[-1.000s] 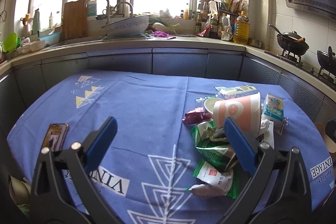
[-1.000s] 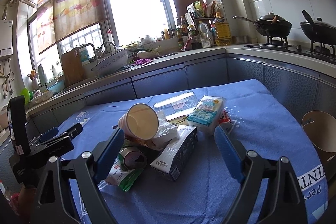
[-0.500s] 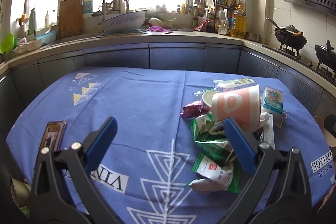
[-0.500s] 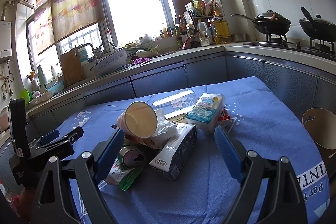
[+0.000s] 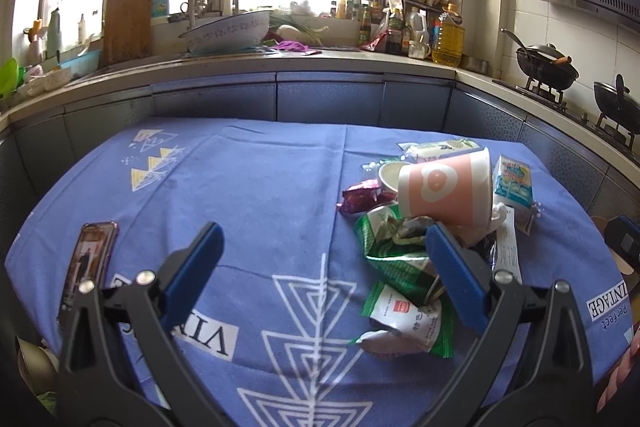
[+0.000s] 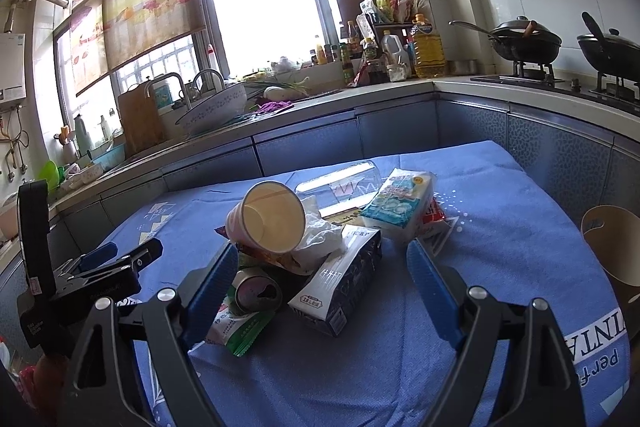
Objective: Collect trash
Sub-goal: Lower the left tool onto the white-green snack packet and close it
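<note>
A heap of trash lies on the blue tablecloth (image 5: 248,187). It holds a tipped pink paper cup (image 5: 444,187) (image 6: 266,217), green wrappers (image 5: 396,263), a maroon wrapper (image 5: 360,195), a tissue pack (image 6: 396,203), a dark milk carton (image 6: 338,291) and a crushed can (image 6: 256,291). My left gripper (image 5: 320,255) hovers open left of the heap, its right finger in front of the green wrappers. My right gripper (image 6: 322,267) faces the heap with its jaws closing. The carton and can lie between its fingers, and the pads touch neither.
A phone (image 5: 88,263) lies near the table's left edge. A brown paper bag (image 6: 616,247) stands off the table's right side. Blue kitchen cabinets (image 5: 328,99) ring the far side, with woks on the stove (image 6: 524,43). My left gripper shows at the left of the right wrist view.
Both views have tilted only slightly, and nothing on the table has moved. The right gripper's fingers look marginally closer together.
</note>
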A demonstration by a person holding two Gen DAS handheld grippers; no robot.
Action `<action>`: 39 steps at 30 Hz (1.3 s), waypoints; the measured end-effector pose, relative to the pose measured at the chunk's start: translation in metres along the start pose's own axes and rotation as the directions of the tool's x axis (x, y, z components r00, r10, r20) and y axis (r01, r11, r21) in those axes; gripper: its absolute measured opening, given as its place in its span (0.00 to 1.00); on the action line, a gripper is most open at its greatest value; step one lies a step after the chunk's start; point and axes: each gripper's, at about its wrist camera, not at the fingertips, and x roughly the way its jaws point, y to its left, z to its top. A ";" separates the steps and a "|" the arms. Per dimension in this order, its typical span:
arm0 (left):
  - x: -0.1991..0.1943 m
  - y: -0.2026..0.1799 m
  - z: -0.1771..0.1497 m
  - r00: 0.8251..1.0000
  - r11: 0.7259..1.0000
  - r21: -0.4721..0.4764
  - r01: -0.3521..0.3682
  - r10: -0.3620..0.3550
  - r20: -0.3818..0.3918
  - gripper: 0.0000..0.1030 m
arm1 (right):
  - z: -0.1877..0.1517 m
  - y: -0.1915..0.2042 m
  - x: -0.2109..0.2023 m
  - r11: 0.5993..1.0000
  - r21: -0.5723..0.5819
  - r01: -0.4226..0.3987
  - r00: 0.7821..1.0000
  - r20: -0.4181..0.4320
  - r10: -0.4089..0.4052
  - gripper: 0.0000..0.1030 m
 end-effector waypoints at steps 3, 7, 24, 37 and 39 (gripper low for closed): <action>0.004 0.001 -0.003 0.999 1.000 -0.001 0.025 -0.025 -0.029 0.87 | -0.002 0.001 0.004 1.000 -0.006 -0.001 1.000 -0.017 0.001 0.74; 0.006 0.003 -0.008 0.998 0.999 -0.004 0.047 -0.047 -0.046 0.87 | -0.002 0.000 0.004 1.000 0.001 0.002 1.000 -0.020 -0.002 0.74; 0.036 0.013 -0.031 0.933 0.955 -0.103 0.279 -0.295 -0.208 0.80 | -0.017 -0.003 0.029 1.000 0.014 -0.007 0.992 -0.129 0.009 0.74; 0.078 -0.011 -0.061 0.879 0.941 -0.100 0.323 -0.337 -0.336 0.76 | -0.021 0.003 0.040 1.000 0.005 -0.019 0.984 -0.178 0.020 0.74; 0.080 -0.013 -0.063 0.879 0.940 -0.099 0.327 -0.341 -0.334 0.69 | -0.021 0.004 0.041 1.000 0.001 -0.017 0.983 -0.182 0.017 0.74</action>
